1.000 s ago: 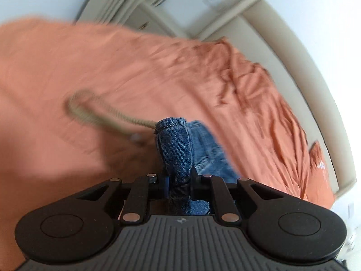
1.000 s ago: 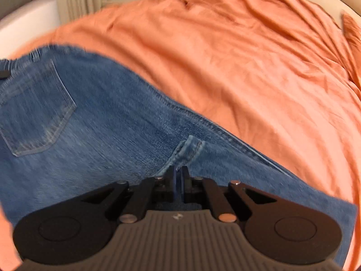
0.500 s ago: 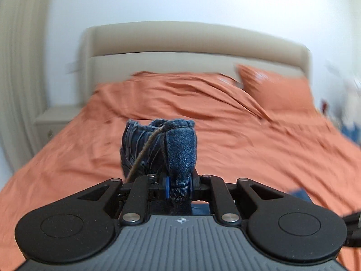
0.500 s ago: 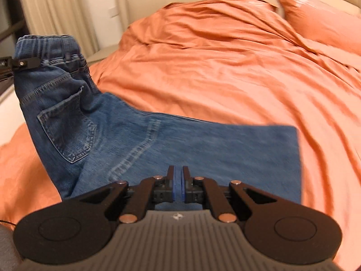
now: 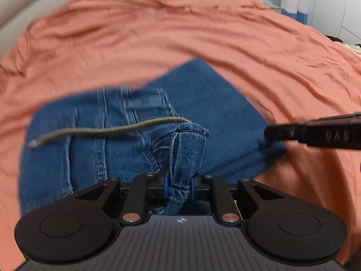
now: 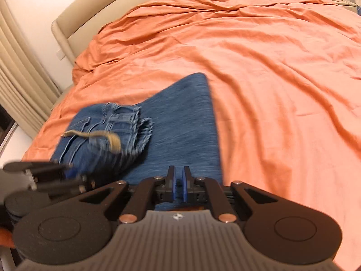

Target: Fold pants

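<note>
- Lying on the orange bedspread point(image 6: 282, 72), the blue jeans point(image 5: 221, 113) are being shown doubled over, the waistband end resting on the leg part.
- A bunched fold of waistband denim is being pinched by the left gripper point(image 5: 179, 186); its jaws have just been opening slightly.
- A tan drawstring point(image 5: 108, 129) is being trailed across the denim.
- The right gripper point(image 6: 178, 186) is being held nearly closed over the jeans' near edge; whether cloth is pinched cannot be told.

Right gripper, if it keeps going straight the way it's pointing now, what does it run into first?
Most likely the jeans. The right gripper, jaws nearly shut, points down at the flat denim panel directly ahead of its fingertips. Past that lies only the orange bedspread. Depth is hard to judge in this view.
</note>
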The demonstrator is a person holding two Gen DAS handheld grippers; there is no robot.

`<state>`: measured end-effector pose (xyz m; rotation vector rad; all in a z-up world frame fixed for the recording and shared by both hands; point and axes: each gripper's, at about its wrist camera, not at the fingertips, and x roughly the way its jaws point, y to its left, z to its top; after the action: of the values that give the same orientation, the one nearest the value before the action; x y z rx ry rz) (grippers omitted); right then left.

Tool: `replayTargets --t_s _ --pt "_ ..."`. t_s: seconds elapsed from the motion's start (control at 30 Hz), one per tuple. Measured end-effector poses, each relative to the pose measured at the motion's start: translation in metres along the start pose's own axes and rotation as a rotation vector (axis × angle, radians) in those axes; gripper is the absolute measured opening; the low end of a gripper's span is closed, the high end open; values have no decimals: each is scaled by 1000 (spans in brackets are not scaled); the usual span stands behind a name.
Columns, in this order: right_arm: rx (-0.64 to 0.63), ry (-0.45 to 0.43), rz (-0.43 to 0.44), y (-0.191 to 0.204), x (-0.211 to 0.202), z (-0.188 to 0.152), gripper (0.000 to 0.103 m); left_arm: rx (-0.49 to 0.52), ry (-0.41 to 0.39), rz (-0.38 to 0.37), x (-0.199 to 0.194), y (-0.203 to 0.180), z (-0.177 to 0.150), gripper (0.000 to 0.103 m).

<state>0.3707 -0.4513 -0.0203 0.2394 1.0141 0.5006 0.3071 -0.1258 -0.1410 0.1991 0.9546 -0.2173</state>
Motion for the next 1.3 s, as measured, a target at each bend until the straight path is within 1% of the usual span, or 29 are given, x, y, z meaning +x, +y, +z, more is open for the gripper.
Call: replayTargets --t_s 0.03,0.07,0.13,0.2,0.27,0.33,0.37,0.4,0.43,0.5,0.53,0.6,0.63,0.67,0.73,0.77,0.83,0.93,0.97,1.0,1.03,1.1,1.17,1.23,1.3 --pt "19 -2 24 -5 1 1 3 -19 16 -25 1 3 2 29" --pt "43 -4 56 -9 3 3 3 -45 28 -59 2 7 4 34" --pt "79 2 109 -15 7 4 7 -114 55 -142 3 18 13 56" --pt "92 1 156 -16 11 5 20 -181 62 -220 0 23 15 65" --pt "120 -3 203 -17 13 8 27 -227 57 -283 -5 31 17 66" --pt "163 -5 249 -20 15 11 30 -249 37 -329 -13 38 19 67" --pt "185 -5 264 -21 16 12 36 -258 29 -344 -18 42 20 67" --pt "204 -1 273 -22 18 13 42 -266 15 -348 -23 47 20 67" --pt "218 4 280 -22 20 15 43 -267 5 -340 -28 51 20 67" --pt "246 19 295 -20 27 19 45 -269 -22 -303 -35 66 23 67" --pt "265 32 303 -19 31 21 46 -267 -42 -267 -40 74 22 67" --pt "304 64 325 -13 42 28 55 -263 -74 -191 -51 90 22 67" --pt "313 80 330 -9 49 32 57 -267 -85 -155 -55 101 23 66" --pt "311 93 329 -5 55 35 64 -278 -94 -132 -58 111 23 66" --pt "305 123 302 3 71 45 68 -316 -109 -100 -67 131 19 66" --pt "314 140 284 5 79 46 69 -336 -113 -85 -66 140 22 66" --pt "346 175 270 5 97 48 70 -367 -118 -58 -66 159 20 66" --pt "385 200 311 6 119 47 68 -402 -109 -21 -64 179 11 66" --pt "385 202 321 9 123 47 61 -416 -101 -13 -64 184 8 66" --pt "374 208 316 13 127 47 50 -431 -93 -6 -62 189 6 66" --pt "360 212 303 15 130 47 45 -449 -91 -1 -62 195 4 66" --pt "352 204 313 19 130 48 27 -475 -94 6 -59 203 1 66" --pt "301 180 301 28 123 53 17 -505 -106 15 -58 210 -1 65" --pt "182 147 269 48 110 63 13 -529 -124 20 -60 216 -3 63" --pt "89 114 266 71 94 77 12 -556 -142 27 -63 222 -5 62"
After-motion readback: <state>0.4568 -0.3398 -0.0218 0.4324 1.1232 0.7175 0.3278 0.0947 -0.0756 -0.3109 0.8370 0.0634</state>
